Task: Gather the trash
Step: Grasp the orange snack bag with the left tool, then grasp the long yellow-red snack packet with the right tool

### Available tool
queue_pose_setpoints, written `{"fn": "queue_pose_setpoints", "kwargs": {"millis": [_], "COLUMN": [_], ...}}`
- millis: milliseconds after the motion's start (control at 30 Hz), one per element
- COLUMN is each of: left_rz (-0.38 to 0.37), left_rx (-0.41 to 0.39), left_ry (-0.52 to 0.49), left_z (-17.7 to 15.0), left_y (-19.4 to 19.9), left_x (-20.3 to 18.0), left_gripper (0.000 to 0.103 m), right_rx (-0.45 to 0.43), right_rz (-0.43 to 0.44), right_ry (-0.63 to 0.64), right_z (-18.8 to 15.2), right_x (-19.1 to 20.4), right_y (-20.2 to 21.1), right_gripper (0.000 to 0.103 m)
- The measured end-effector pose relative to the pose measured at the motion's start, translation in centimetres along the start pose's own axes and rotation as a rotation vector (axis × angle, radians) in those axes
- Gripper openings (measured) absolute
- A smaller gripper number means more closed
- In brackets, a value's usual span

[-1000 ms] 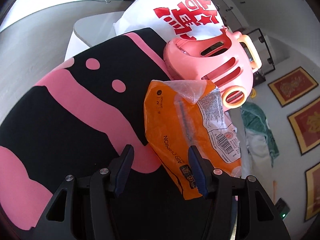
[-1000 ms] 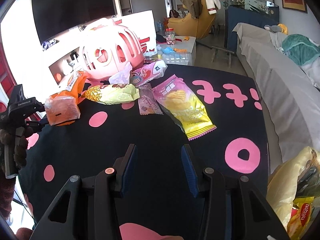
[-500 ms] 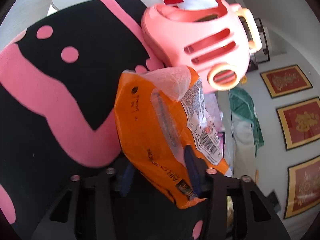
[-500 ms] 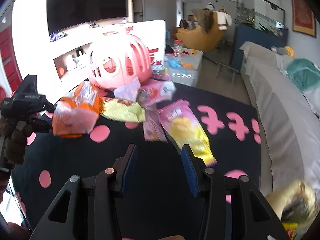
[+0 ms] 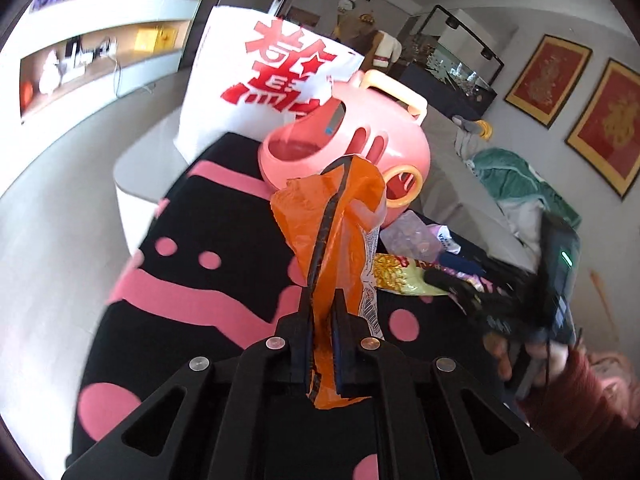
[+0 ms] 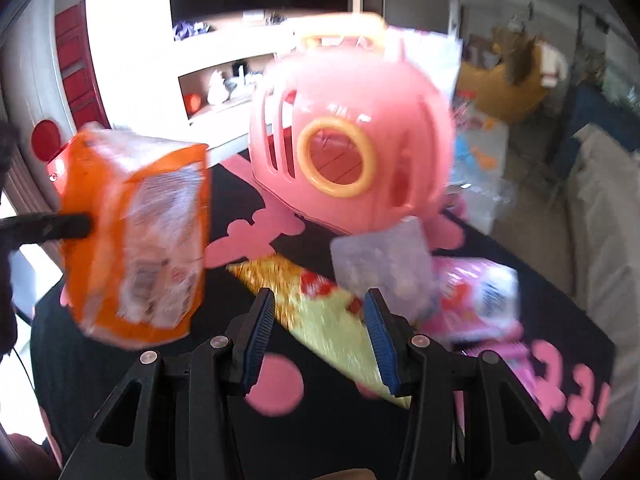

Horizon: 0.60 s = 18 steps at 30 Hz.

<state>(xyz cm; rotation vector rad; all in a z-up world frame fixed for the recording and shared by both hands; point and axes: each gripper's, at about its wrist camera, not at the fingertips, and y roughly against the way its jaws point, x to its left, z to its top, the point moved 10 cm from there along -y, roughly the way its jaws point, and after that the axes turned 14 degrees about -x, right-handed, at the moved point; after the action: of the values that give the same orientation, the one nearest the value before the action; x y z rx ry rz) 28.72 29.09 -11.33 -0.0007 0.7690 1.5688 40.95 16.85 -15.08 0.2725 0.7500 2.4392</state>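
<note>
The orange packet [image 5: 340, 248] is being clamped by the closing left gripper [image 5: 323, 344] and held clear of the worktop [image 5: 208, 320]; the right gripper [image 6: 320, 340], fingers apart and empty, is being poised over the yellow wrapper [image 6: 320, 312], judged the next pick.

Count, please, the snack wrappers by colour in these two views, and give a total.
Orange: 1, the orange wrapper pinched in the closing left gripper
Yellow: 1, the yellow wrapper on the table
Pink: 1, the pink wrapper
Clear purplish: 1, the clear bag
Total: 4

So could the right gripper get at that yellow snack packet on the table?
Probably yes: the right gripper is open and empty, and the yellow snack packet lies uncovered just ahead of it.
</note>
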Motion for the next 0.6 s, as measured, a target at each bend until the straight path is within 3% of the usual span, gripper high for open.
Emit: {"fn": "queue_pose_setpoints", "kwargs": {"millis": [167,333,400,533,600], "left_rz": [0.008,0.037,0.038,0.046,0.053], "left_rx": [-0.019,-0.06,-0.061,-0.069,-0.075], "left_ry": [-0.013,-0.013,-0.001,0.003,-0.008], "left_z": [0.0,0.6,0.6,0.6,0.6], "left_y": [0.9,0.7,0.3,-0.2,0.1], "left_x": [1.0,2.6,2.9,3.0,2.8], "left_gripper": [0.007,0.007,0.007,0.007,0.007], "right_rx": [0.065,0.143,0.144,0.08,0.057], "right_rz": [-0.001,0.168,0.196,0.027,-0.012], "right_ry": [-0.164,-0.356,-0.343,-0.181,-0.17], "right_z": [-1.3,-6.1,-7.2,-6.5,-5.5], "right_x": [-2.5,0.7,2.3,2.2,2.0], "right_y": [-2.1,1.8,3.5,4.5,3.8], "right_gripper": [0.044,0.045,0.045,0.048,0.048]}}
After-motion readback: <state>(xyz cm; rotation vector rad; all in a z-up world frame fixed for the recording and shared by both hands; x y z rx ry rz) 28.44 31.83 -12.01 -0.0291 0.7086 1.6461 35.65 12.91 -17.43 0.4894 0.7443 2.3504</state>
